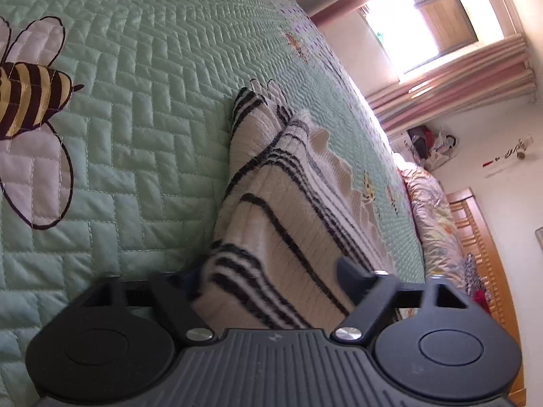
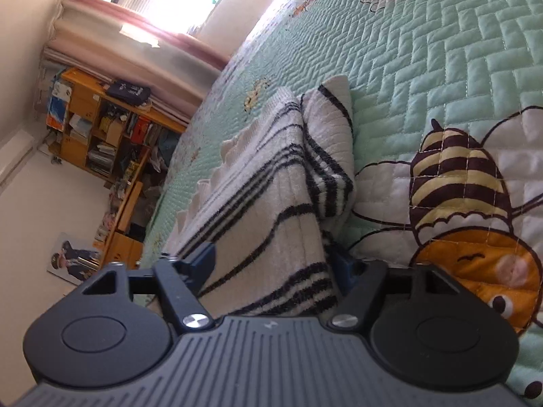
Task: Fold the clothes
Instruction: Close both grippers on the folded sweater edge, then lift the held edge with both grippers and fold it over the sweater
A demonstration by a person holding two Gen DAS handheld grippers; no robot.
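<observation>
The left tongs (image 1: 271,281) are gripping the striped knit garment (image 1: 292,203); the right tongs (image 2: 271,261) are clamping it too. It is lying on a green bee-patterned quilt (image 1: 142,108); no writing is showing legibly.

Cream knit sweater (image 1: 292,224) w/ thin black stripes, ribbed texture, lying on the quilted bed, partly folded into a long narrow bundle. Stripes run lengthwise, some single, some in tight groups. Far end bunches into 2 soft humps, edges curled up. From the right wrist view the same sweater (image 2: 271,210) shows a fold ridge down its middle, 1 side draped lower, scalloped hem along its left edge.
</observation>
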